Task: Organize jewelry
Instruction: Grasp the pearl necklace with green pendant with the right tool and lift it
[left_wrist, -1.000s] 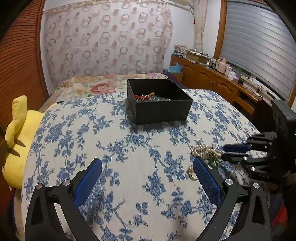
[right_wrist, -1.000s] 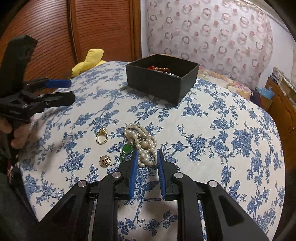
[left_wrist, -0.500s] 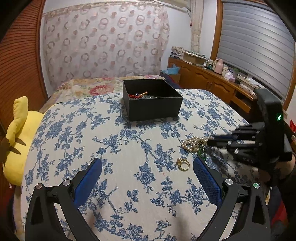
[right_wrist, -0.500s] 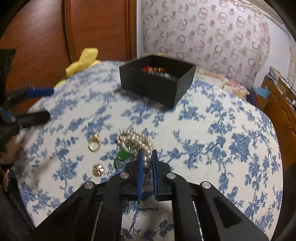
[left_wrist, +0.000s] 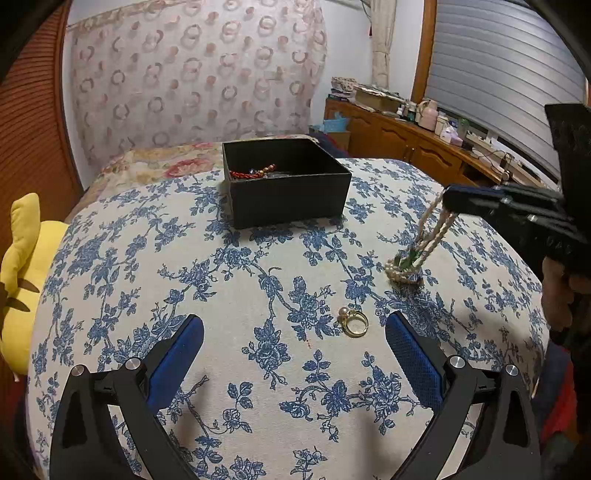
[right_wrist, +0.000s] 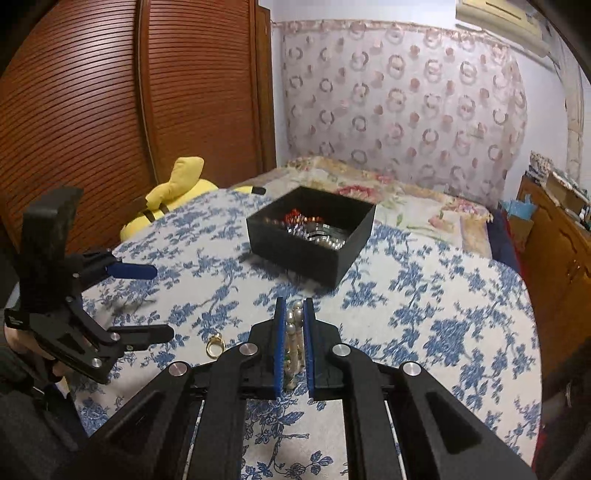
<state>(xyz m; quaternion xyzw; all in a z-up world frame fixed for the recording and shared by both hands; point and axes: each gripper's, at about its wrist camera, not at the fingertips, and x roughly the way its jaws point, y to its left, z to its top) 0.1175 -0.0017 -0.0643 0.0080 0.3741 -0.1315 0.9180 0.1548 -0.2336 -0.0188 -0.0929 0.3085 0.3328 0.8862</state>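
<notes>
My right gripper (right_wrist: 294, 310) is shut on a pearl necklace (right_wrist: 293, 332) and holds it up; in the left wrist view the right gripper (left_wrist: 452, 199) has the necklace (left_wrist: 424, 240) hanging from it, its lower end with a green piece still on the cloth. A gold ring with a pearl (left_wrist: 352, 323) lies on the cloth between my left gripper's fingers; it also shows in the right wrist view (right_wrist: 215, 345). My left gripper (left_wrist: 294, 345) is open and empty. A black box (left_wrist: 286, 184) holding a red bead bracelet stands farther back.
The blue floral cloth (left_wrist: 221, 280) covers a rounded surface. A yellow plush toy (left_wrist: 22, 266) lies at its left edge. A wooden dresser (left_wrist: 417, 144) with clutter stands at the right. A brown slatted door (right_wrist: 110, 110) is on the left.
My right gripper closed on the pearl necklace and lifted it, so it now hangs stretched from the jaws. My left gripper drew back a little.
</notes>
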